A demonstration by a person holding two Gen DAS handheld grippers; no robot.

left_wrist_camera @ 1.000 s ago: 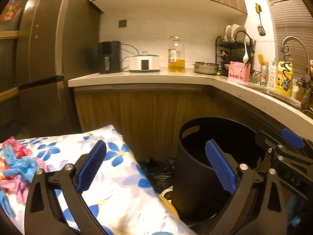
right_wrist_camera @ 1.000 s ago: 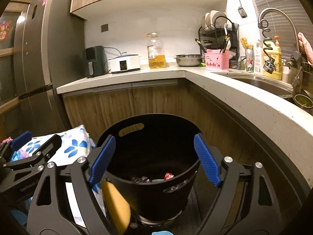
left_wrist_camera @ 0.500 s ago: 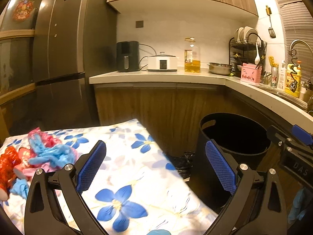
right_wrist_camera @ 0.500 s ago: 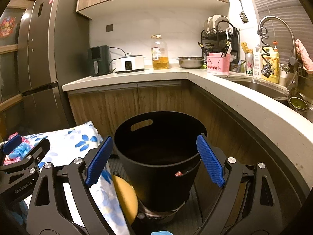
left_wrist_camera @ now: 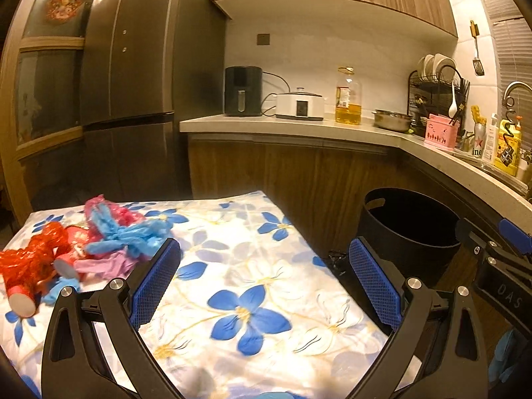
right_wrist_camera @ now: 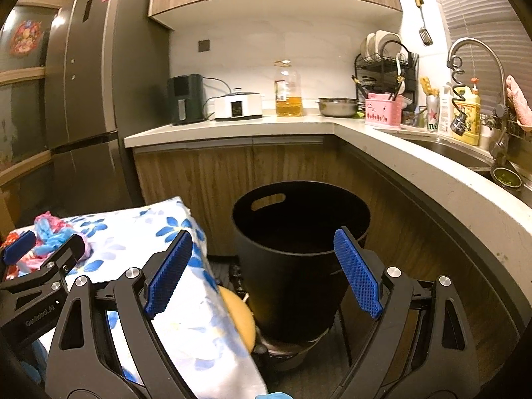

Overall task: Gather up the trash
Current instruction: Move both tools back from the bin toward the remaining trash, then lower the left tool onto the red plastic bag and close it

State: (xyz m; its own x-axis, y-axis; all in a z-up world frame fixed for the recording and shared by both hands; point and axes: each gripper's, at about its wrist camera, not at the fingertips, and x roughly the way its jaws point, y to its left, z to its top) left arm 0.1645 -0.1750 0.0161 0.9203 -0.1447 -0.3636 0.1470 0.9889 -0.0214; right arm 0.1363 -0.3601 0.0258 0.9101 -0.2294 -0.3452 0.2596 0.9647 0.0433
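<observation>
A: Both views have pulled back from the bin [right_wrist_camera: 299, 252] over the last second; the left one has swung toward 9 o'clock, so the trash pile [left_wrist_camera: 83, 246] now shows on the flowered cloth [left_wrist_camera: 239, 286]

B: And the tools?

A: The left hand-held gripper [left_wrist_camera: 262, 286] gapes wide with nothing between its pads. The right hand-held gripper [right_wrist_camera: 262, 279] is just as wide and empty, the bin framed beyond it at 12 o'clock

B: Where is the trash exactly?

A: At 10 o'clock in the left view: red, blue and pink crumpled wrappers, near the left pad but not touching it. I judge one drop is finished and the left hand is lining up for the next pickup
</observation>
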